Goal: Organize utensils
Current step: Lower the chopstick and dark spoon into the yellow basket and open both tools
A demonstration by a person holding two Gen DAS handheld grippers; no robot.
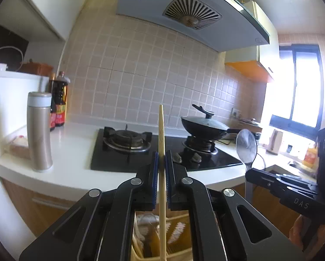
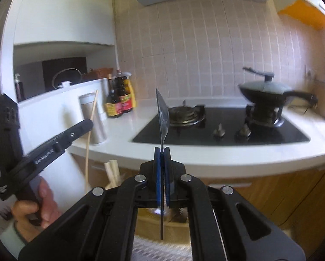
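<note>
Two tools are pinched upright: the left gripper [image 1: 161,163] holds a long pale wooden chopstick [image 1: 161,130], the right gripper [image 2: 162,152] a shiny metal spoon [image 2: 162,113], and either could slip down past the yellow basket [image 1: 177,228] below if tilted.

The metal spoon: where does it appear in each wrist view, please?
Left wrist: the spoon stands at right, bowl up, held by the right gripper.
Right wrist: centre, seen edge-on above the closed jaws.
Shared landmark: lidded black wok on the stove's right burner.
</note>
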